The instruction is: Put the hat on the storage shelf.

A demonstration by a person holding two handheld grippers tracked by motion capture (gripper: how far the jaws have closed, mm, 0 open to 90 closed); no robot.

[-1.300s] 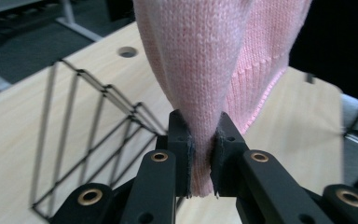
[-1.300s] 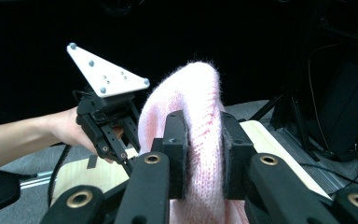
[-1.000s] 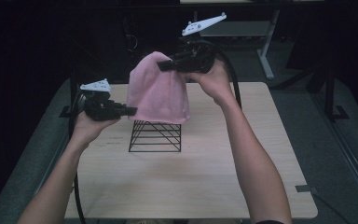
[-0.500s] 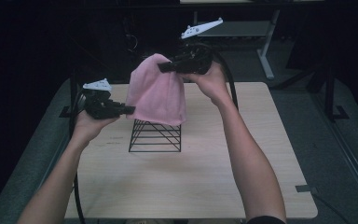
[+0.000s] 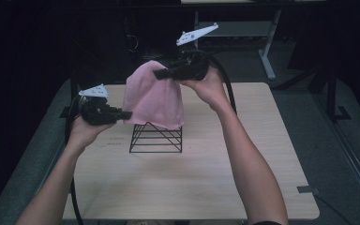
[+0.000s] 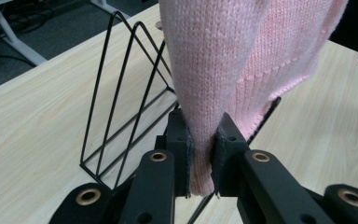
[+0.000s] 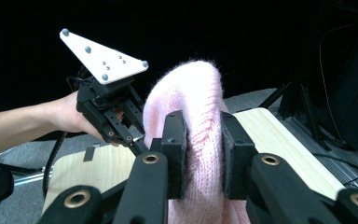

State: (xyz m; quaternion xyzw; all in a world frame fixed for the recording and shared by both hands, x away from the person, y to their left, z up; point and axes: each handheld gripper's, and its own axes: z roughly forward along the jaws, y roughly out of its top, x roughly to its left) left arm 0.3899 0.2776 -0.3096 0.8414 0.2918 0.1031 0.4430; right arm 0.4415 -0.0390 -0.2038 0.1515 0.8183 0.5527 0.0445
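A pink knitted cloth (image 5: 153,97) hangs in the air above a black wire rack (image 5: 156,137) that stands on the wooden table (image 5: 187,178). My right gripper (image 5: 158,74) is shut on the cloth's top edge, up high, and its pads squeeze the knit (image 7: 200,140). My left gripper (image 5: 127,114) is shut on the cloth's lower left edge, beside the rack. In the left gripper view the cloth (image 6: 242,60) rises from between the pads, with the rack (image 6: 121,102) just behind it. The cloth's hem drapes over the rack's top.
The table's far edge lies right behind the rack, and beyond it the room is dark, with a white desk leg (image 5: 265,51) at the back right. The other hand and its gripper with a white three-cornered plate (image 7: 103,58) appear in the right gripper view.
Both hands and the cloth have hardly moved. The cloth hangs a touch lower over the rack.
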